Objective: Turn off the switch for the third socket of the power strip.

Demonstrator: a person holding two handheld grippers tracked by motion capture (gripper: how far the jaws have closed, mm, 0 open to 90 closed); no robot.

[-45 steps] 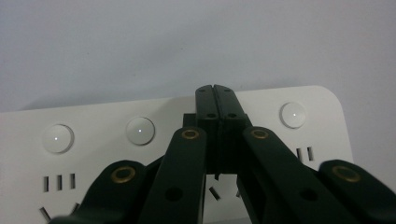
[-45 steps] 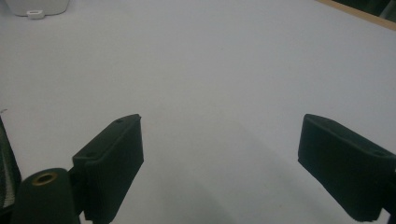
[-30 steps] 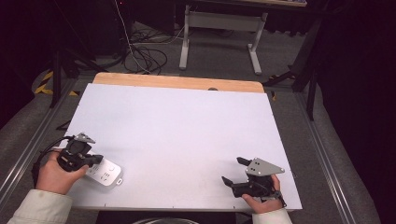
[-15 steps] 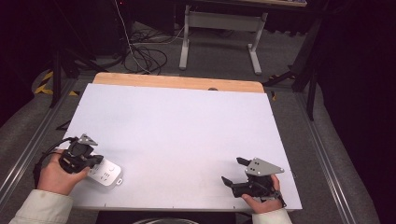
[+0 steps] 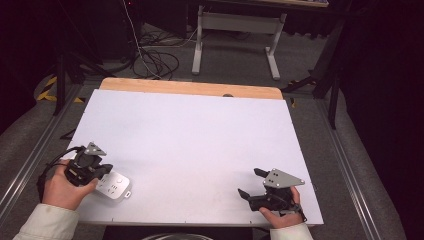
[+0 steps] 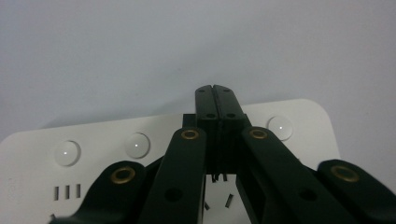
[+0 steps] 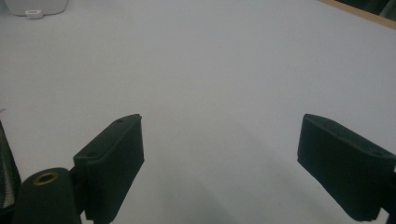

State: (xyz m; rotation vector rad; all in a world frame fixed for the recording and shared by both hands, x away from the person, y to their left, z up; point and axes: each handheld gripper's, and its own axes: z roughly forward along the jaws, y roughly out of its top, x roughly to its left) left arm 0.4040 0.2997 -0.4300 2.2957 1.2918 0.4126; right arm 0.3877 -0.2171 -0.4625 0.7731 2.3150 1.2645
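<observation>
Open white tabletop [image 5: 190,135] across middle and far edge; only obstacle: power strip [image 5: 112,186] near front-left corner.

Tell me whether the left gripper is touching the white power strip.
Cannot tell. In the left gripper view the left gripper, jaws shut, lies over the power strip, but no contact or gap shows plainly. In the high view it overlaps the strip's near end.

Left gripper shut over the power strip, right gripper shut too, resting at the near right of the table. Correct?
Not quite: the right gripper is open, jaws wide apart in the right gripper view. The left gripper is shut over the power strip, as said.
</observation>
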